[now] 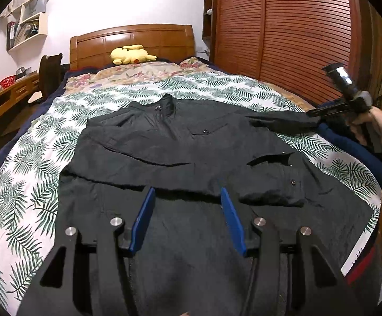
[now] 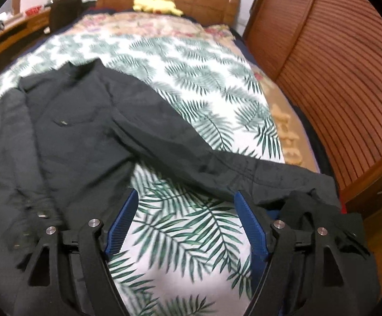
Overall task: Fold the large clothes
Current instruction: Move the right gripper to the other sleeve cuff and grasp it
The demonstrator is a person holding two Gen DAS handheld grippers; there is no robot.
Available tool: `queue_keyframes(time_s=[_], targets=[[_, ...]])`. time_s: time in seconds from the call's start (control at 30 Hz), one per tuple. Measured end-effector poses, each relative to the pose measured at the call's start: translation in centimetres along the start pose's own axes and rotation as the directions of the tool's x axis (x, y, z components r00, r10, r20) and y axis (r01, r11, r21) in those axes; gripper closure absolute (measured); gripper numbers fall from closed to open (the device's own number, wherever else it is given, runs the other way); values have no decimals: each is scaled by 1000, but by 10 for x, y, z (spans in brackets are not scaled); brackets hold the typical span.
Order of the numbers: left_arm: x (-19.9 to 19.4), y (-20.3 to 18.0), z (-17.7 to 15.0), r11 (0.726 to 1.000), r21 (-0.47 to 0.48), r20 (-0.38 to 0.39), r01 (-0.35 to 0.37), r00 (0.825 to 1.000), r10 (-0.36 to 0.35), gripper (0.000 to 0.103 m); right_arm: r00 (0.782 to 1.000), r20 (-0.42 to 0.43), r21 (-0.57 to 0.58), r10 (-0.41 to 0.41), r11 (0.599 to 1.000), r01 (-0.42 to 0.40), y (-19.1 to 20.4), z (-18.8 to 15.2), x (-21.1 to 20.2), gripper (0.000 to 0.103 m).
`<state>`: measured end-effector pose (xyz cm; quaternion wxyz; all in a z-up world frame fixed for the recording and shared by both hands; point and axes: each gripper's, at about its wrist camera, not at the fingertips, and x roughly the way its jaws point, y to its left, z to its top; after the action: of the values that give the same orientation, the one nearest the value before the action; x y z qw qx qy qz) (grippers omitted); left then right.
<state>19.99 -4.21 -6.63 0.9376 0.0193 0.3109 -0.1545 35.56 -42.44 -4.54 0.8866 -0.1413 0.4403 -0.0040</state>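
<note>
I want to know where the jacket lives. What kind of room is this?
It looks like a bedroom. There is a big bed with a wooden headboard, a yellow soft toy lying by the headboard, and a tall wooden wardrobe beside it.

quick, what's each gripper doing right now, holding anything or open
Left gripper: open over the black jacket, gripping nothing.
Right gripper: open, empty, beside the jacket's sleeve.
</note>
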Motion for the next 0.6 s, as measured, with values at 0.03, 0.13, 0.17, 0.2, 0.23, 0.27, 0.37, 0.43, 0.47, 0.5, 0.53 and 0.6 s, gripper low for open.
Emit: queue_keyframes(time_s=[0.03, 0.13, 0.17, 0.2, 0.23, 0.27, 0.37, 0.43, 0.47, 0.5, 0.53, 0.6], targets=[[0, -1, 0, 1000, 3, 0, 5, 1000, -5, 52, 1000, -20, 1, -8, 1000, 8, -3, 0, 11, 26], [-3, -5, 1, 1000, 15, 19, 0, 1000, 0, 52, 997, -67, -1, -28, 1000, 28, -7, 1, 37, 26], [-3, -6, 2, 1000, 19, 25, 0, 1000, -1, 52, 995, -88, -13, -40, 999, 39, -7, 1, 47, 26], [-4, -7, 2, 1000, 22, 28, 4, 1000, -4, 52, 993, -104, -23, -49, 999, 47, -8, 1, 55, 26], [-3, -8, 3, 1000, 23, 30, 7, 1000, -8, 52, 992, -117, -29, -57, 998, 54, -10, 0, 61, 26], [-3, -8, 4, 1000, 23, 31, 9, 999, -10, 52, 988, -137, -34, -69, 997, 65, -12, 0, 71, 26], [1, -7, 6, 1000, 20, 27, 10, 1000, -11, 52, 976, -183, -52, -114, 993, 106, -18, -1, 92, 26], [3, -7, 7, 1000, 17, 23, 13, 1000, -14, 52, 969, -201, -59, -141, 990, 131, -25, 1, 101, 26], [4, -7, 7, 1000, 17, 21, 14, 1000, -15, 52, 965, -210, -62, -157, 987, 147, -28, 2, 106, 26], [5, -8, 7, 1000, 18, 21, 15, 1000, -16, 52, 961, -218, -67, -173, 985, 162, -30, 3, 110, 26], [5, -8, 7, 1000, 20, 22, 15, 1000, -16, 52, 954, -226, -82, -197, 980, 183, -32, 3, 114, 26], [5, -9, 7, 1000, 25, 22, 14, 1000, -14, 52, 941, -240, -113, -239, 969, 217, -34, 4, 121, 26]])
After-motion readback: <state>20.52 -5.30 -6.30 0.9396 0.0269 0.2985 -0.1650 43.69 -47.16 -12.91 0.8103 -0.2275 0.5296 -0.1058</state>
